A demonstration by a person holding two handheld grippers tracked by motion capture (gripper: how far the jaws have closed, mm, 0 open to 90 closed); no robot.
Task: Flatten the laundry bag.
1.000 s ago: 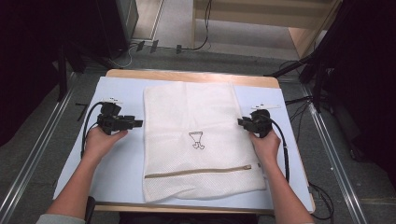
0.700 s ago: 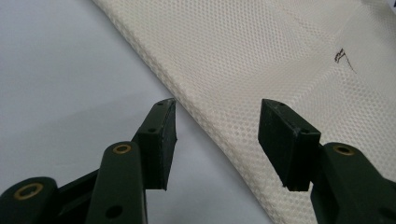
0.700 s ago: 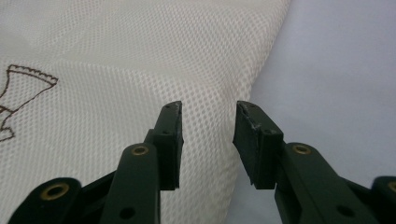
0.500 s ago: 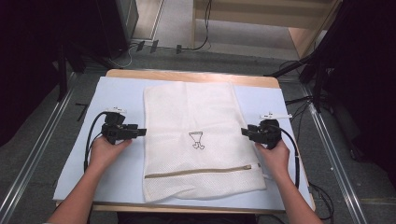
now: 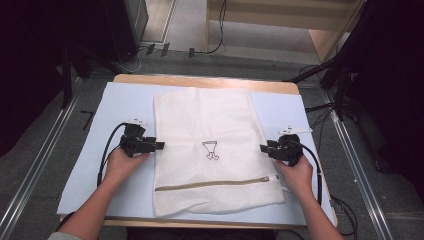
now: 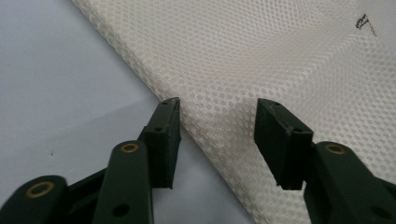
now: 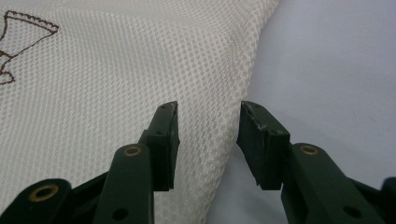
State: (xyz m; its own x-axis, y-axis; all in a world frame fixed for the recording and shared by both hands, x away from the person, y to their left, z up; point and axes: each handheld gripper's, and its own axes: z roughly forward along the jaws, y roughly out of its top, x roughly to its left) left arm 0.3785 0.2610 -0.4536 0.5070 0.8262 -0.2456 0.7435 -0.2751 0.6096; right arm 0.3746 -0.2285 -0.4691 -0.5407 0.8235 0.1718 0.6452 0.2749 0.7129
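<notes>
A white mesh laundry bag [image 5: 207, 150] lies flat on the pale blue mat [image 5: 115, 105], its brass zipper [image 5: 215, 183] running across near the front. My left gripper [image 5: 161, 145] sits at the bag's left edge. In the left gripper view its jaws [image 6: 217, 105] straddle the bag's edge [image 6: 205, 121]; they have just been closing, but the pads stand apart from the mesh. My right gripper [image 5: 262, 148] is at the bag's right edge. Its jaws [image 7: 209, 108] have just been opening and straddle that edge [image 7: 233, 116] without pressing on it.
The mat covers a wooden table [image 5: 200, 80] whose far edge shows. Metal rails [image 5: 360, 165] run along both sides on the floor, and cables [image 5: 215, 47] lie beyond the table. A small dark emblem [image 5: 211, 149] marks the bag's middle.
Both hands have slid along the bag's side edges toward the near side of the table. The left gripper has also sunk closer to the mat and the bag's edge.
</notes>
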